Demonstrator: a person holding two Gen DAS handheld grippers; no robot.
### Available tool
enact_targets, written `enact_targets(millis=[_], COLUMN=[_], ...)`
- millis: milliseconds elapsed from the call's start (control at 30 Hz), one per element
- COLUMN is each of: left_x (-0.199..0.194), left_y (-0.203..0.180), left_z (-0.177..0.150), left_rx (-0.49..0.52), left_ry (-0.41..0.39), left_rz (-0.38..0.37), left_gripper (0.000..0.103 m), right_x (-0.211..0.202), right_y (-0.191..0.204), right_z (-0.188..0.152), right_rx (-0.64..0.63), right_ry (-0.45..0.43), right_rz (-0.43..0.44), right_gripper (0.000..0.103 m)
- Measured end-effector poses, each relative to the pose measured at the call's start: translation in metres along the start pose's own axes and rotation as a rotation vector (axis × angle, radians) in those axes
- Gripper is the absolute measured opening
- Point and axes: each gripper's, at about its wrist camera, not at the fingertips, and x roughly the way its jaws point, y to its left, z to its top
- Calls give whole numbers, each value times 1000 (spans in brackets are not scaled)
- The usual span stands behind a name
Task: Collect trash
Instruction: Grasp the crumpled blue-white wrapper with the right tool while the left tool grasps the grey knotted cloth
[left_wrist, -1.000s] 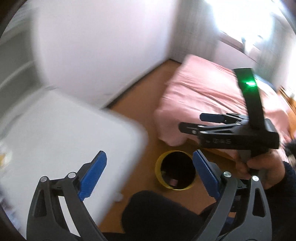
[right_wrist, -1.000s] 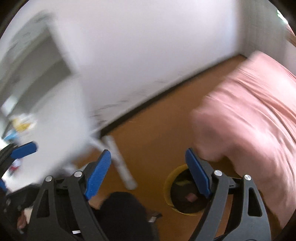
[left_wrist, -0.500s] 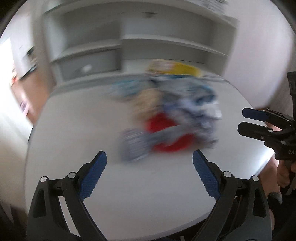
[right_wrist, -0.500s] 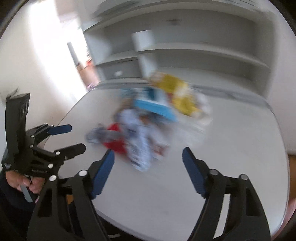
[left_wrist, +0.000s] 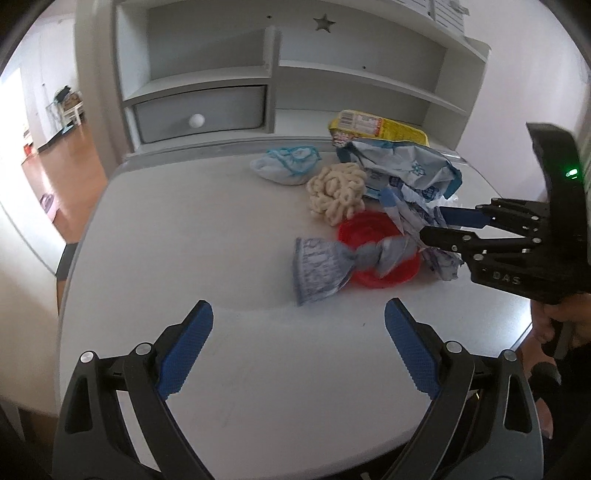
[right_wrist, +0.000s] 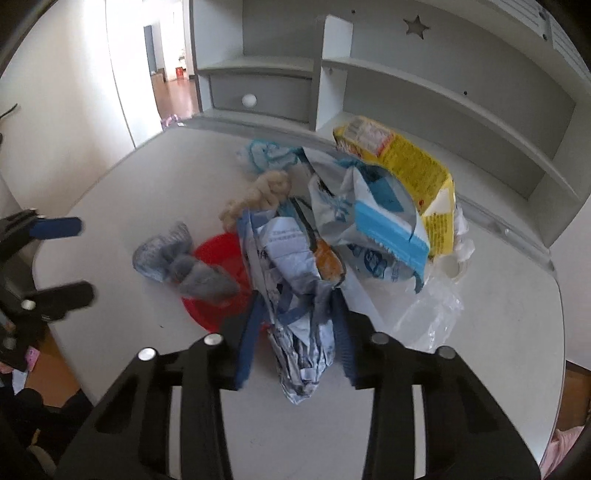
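Left gripper (left_wrist: 297, 338) hovered over near part of white table (left_wrist: 155, 236), jaws wide apart, nothing between. Twisted grey wrapper (left_wrist: 321, 267) lay partly on red dish (left_wrist: 380, 254); cream knotted cord (left_wrist: 338, 192) behind it, small blue-trimmed bag (left_wrist: 286, 166) further back, yellow packet (left_wrist: 376, 127) at shelf unit (left_wrist: 280, 74). Right gripper (right_wrist: 297, 336) had just been closing, blue pads (right_wrist: 249, 336) pinching crumpled white-blue wrapper (right_wrist: 295, 295) at pile's near edge, beside red dish.
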Motion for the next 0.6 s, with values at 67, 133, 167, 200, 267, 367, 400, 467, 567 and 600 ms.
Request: enact_targets(millis=[67, 133, 167, 200, 267, 367, 400, 467, 567, 600], left_x=[7, 14, 17, 21, 29, 43, 50, 57, 66, 68], left_y=[-3, -10, -13, -19, -29, -43, -47, -50, -52, -53], left_z=[5, 11, 13, 16, 20, 25, 26, 28, 32, 34], left_rx=[25, 71, 94, 130, 199, 316, 354, 400, 418, 414], left_ry=[5, 11, 14, 19, 22, 15, 28, 40, 63, 75], left_rz=[-9, -12, -22, -28, -37, -38, -37, -31, -47, -57], left_gripper=[91, 91, 91, 91, 91, 91, 91, 90, 76, 65], right_x=[-13, -26, -30, -34, -42, -49, -52, -58, -66, -68], right_y=[-3, -8, -11, -13, -20, -26, -28, -35, -43, -46], right_z=[3, 6, 6, 6, 2, -6, -10, -16, -26, -29], right_rx=[20, 57, 69, 83, 112, 133, 139, 158, 185, 195], right_ry=[-35, -66, -72, -77, -80, -77, -77, -79, -82, -83], right_rz=[32, 71, 80, 91, 114, 97, 93, 84, 73, 68], right_gripper=[34, 34, 34, 34, 34, 34, 34, 34, 34, 34])
